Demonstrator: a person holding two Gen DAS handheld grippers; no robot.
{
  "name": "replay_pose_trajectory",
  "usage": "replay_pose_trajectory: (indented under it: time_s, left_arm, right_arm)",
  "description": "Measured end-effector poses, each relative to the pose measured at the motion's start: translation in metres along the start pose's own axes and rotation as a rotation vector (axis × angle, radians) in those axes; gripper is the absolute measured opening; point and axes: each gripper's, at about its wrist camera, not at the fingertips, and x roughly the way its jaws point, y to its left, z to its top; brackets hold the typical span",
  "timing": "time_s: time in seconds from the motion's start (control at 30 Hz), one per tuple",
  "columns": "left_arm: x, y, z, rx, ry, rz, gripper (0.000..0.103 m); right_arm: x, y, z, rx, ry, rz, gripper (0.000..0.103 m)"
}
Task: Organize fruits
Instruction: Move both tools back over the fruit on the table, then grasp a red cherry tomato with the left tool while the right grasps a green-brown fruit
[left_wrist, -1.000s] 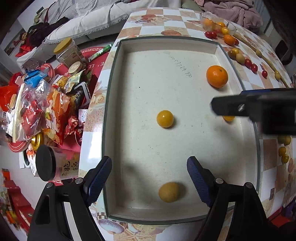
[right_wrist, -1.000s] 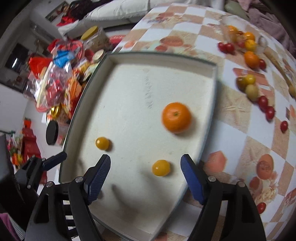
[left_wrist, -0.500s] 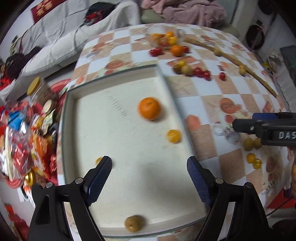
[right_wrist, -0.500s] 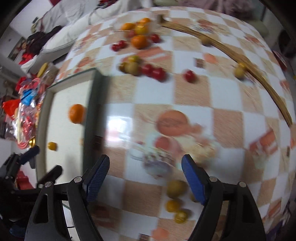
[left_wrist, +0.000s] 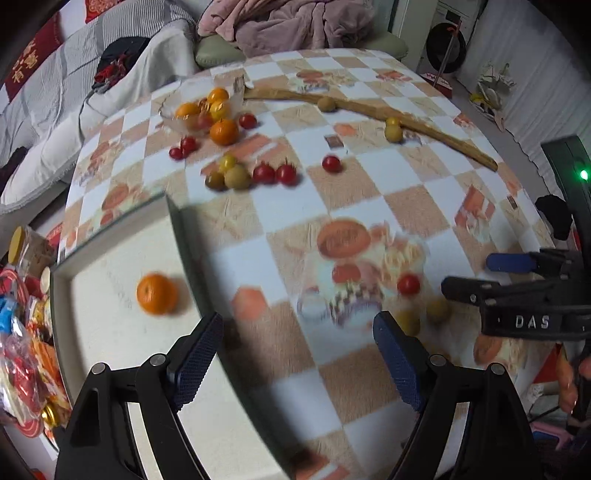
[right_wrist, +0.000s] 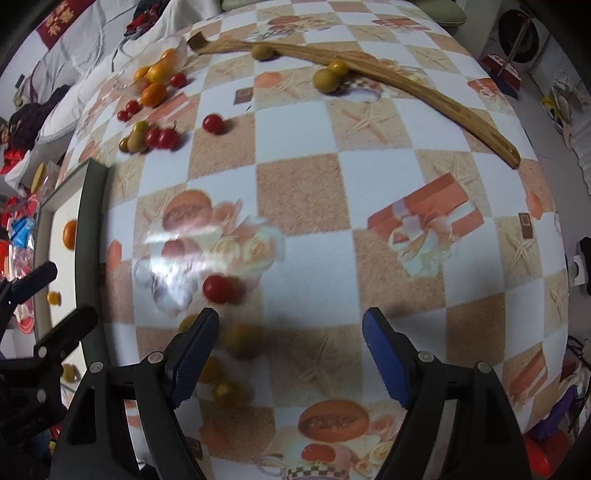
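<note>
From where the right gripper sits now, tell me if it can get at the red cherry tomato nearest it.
Probably yes. The right gripper is open and holds nothing, and the red cherry tomato lies on bare tablecloth just ahead and left of its fingers. The yellow fruits beside it sit close, so they could get nudged.

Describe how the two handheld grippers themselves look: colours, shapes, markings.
Both the left gripper and right gripper have black angular plastic arms with silver screws and textured dark blue pads. From the left wrist view, the right gripper's body carries white "DAS" lettering.
</note>
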Motion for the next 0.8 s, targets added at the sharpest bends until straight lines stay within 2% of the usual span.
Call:
replay_pose_trajectory:
  time_s: [0.2, 0.33, 0.43, 0.5, 0.6, 0.73, 0.8]
  left_arm:
    - [0.020, -0.005, 0.058, -0.026, -0.063, 0.024, 0.084]
    - [0.041, -0.021, 0.094, 0.029, -0.118, 0.054, 0.084]
    - [0.059, -0.037, 0.111, 0.101, -0.126, 0.073, 0.084]
    - [0.069, -0.047, 0.118, 0.149, -0.134, 0.077, 0.084]
    - [0.084, -0.057, 0.125, 0.194, -0.122, 0.091, 0.084]
    - [0.099, -0.059, 0.130, 0.200, -0.097, 0.089, 0.084]
    - [0.105, -0.060, 0.131, 0.205, -0.084, 0.091, 0.084]
  right_arm:
    - [-0.006, -0.027, 0.047, 0.020, -0.072, 0.017, 0.083]
    - [-0.003, -0.043, 0.084, 0.069, -0.101, 0.036, 0.083]
    - [0.003, -0.052, 0.108, 0.108, -0.109, 0.066, 0.080]
    - [0.009, -0.058, 0.122, 0.127, -0.104, 0.085, 0.074]
    - [0.020, -0.061, 0.138, 0.133, -0.093, 0.105, 0.071]
    - [0.031, -0.059, 0.156, 0.099, -0.083, 0.110, 0.067]
    - [0.037, -0.058, 0.163, 0.089, -0.073, 0.118, 0.060]
